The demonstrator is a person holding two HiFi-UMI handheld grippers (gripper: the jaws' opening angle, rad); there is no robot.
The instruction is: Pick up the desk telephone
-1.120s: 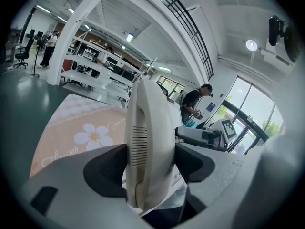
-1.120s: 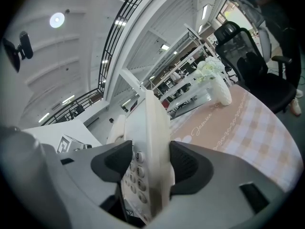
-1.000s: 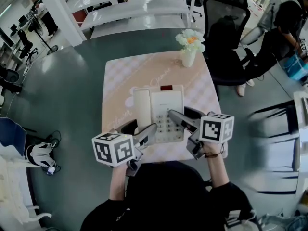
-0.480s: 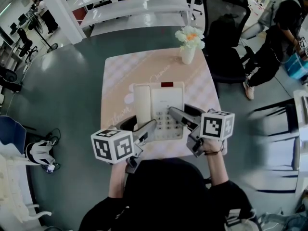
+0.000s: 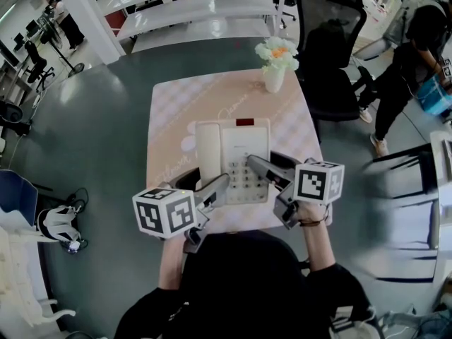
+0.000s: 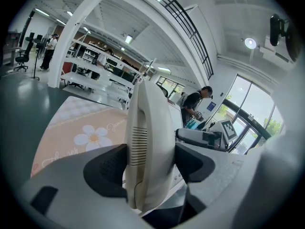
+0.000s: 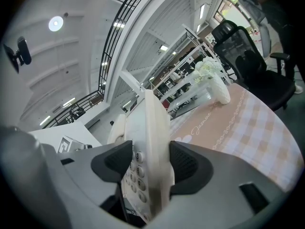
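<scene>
While clamped at its handset (image 5: 209,154) by the left gripper (image 5: 212,190), the desk telephone (image 5: 241,147) was pinched by the right gripper (image 5: 260,169).

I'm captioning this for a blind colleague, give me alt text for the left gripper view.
The left gripper grips the white desk telephone handset, a jaw pressed on each side. Behind lies a daisy-printed pink tablecloth in a bright open office.
</scene>
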